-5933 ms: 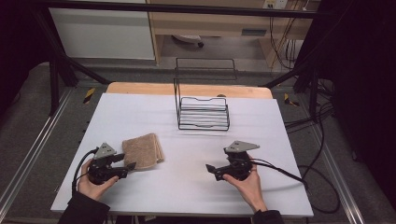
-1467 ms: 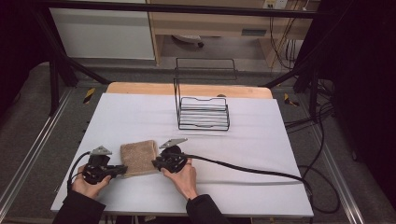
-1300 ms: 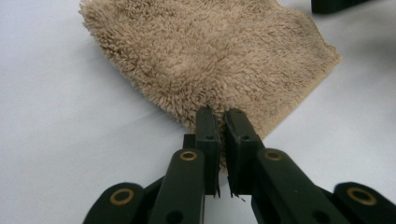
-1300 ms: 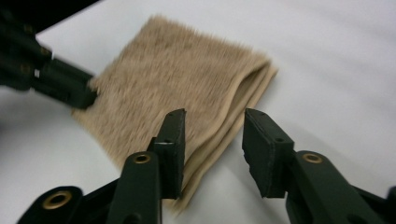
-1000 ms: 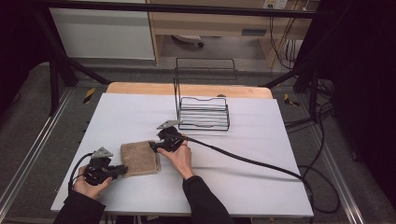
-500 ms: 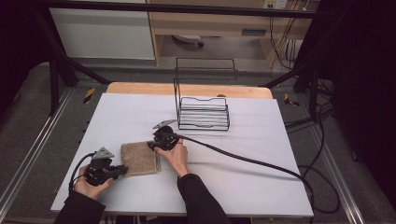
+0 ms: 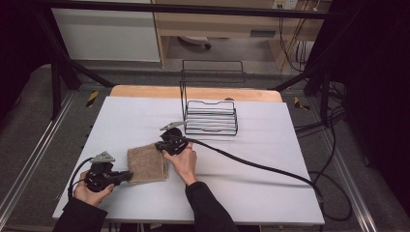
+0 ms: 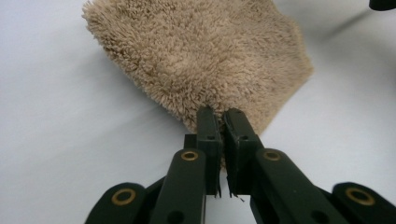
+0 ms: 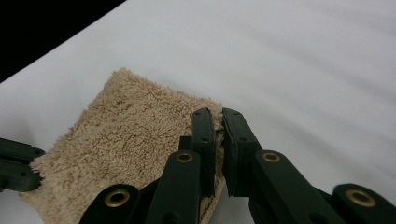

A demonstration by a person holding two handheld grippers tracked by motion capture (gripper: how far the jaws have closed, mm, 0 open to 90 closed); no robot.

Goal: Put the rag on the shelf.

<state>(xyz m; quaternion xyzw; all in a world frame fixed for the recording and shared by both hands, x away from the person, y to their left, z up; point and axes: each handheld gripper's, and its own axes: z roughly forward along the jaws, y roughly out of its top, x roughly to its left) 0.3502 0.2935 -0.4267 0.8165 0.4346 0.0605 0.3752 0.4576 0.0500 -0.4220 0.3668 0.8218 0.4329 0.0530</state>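
Note:
A folded beige towel (image 7: pixel 146 164) lies flat on the white table (image 7: pixel 270 145), left of the middle near the front. My left gripper (image 7: pixel 127 175) holds its near left corner. In the left gripper view the towel (image 8: pixel 201 56) spreads ahead, and the left gripper (image 8: pixel 218 116) is shut on that corner. My right gripper (image 7: pixel 160 145) sits at the towel's far right corner. In the right gripper view the right gripper (image 9: pixel 217 117) is shut on the edge of the towel (image 9: pixel 121 135).
A black wire rack (image 7: pixel 210 116) stands at the back middle of the table, just behind the right gripper. The right gripper's thick black cable (image 7: pixel 261 166) trails across the table to the right edge. A wooden strip (image 7: pixel 193 92) borders the far side.
My right gripper has crossed from the right of the table to the towel's far right corner and closed on it. The left gripper has stayed at the near corner.

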